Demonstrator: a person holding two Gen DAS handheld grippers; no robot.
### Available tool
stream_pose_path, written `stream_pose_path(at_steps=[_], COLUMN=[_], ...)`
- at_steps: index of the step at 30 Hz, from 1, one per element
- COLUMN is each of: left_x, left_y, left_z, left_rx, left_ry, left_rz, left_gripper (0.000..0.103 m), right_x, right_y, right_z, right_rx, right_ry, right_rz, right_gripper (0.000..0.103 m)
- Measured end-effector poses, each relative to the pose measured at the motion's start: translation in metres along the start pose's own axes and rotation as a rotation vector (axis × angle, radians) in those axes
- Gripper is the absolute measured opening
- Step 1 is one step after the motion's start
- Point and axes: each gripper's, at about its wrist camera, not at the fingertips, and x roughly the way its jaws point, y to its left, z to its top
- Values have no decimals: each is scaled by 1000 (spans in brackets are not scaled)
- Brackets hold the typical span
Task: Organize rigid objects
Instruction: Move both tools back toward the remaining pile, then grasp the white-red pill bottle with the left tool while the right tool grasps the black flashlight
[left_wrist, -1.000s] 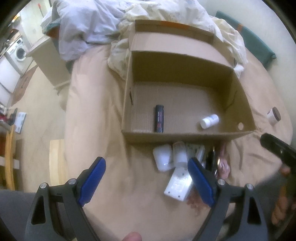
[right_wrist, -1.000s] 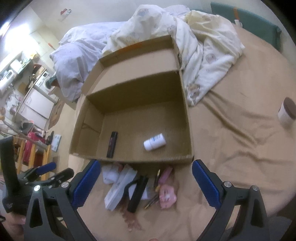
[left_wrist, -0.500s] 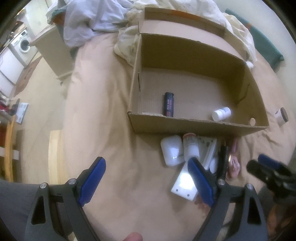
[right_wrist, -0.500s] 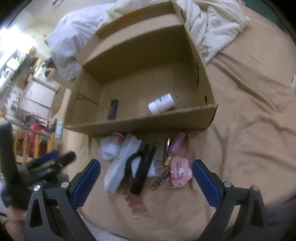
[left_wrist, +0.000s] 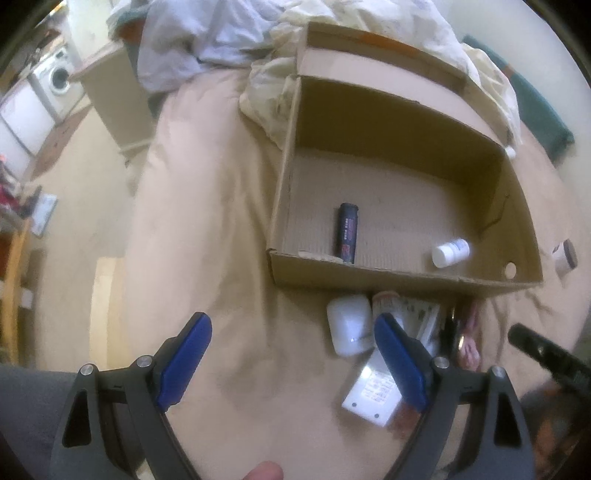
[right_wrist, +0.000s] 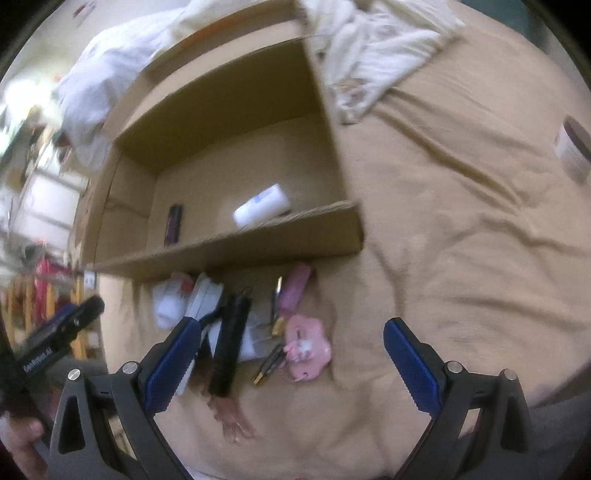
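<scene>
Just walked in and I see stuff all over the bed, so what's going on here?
A person is sorting small items into a cardboard box on the bed, with a gripper in each hand. A dark lighter-like stick and a white bottle already lie in the box. The left gripper and right gripper are both open and empty above the pile in front of the box: a white case, a black tube, a pink charm.

At three o'clock the brown-lidded jar (right_wrist: 573, 151) is cut off; the box's near wall (left_wrist: 388, 275) hides the black tube's (left_wrist: 347, 233) end.
</scene>
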Motion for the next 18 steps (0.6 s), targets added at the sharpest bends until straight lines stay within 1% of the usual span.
stream_pose_path(at_steps=[1,3,5,7,8,9,12,13,14,16,17,18], left_x=[2,9,23,31,33,35,40,45,49,59,64,69], left_y=[0,-2,-6,-13,-19,-26,-46,-53,-57,-67,-70,-73], left_z=[0,1,5,9,11,12,13,13,13,12,12,11], left_rx=[-4,2,4,-13,0,12,43,51,55,77,89,94], left_ry=[9,36,94,123,130,134,163,181,195,230,243,262], left_rz=[-8,-16,-37,-79,-91,-96,-139,-138,-132,-119,-111,-111], left_gripper=[86,80,80,76,67,62,61,59,52,42,30,29], right_x=[0,0,2,3,4,4,5,4,4,5,5,5], right_y=[-4,-9,-10,-8,-7,-6,-5,-6,-7,-7,-7,-7], right_z=[2,5,5,5,5,6,7,8,8,9,9,10], right_rx=[23,54,64,57,50,46,41,41,42,44,44,44], right_ry=[-1,3,10,15,18,16,11,11,13,19,20,21], right_rz=[12,30,41,40,34,29,20,19,19,21,22,27], right_gripper=[103,103,103,103,103,103,103,103,103,103,103,103])
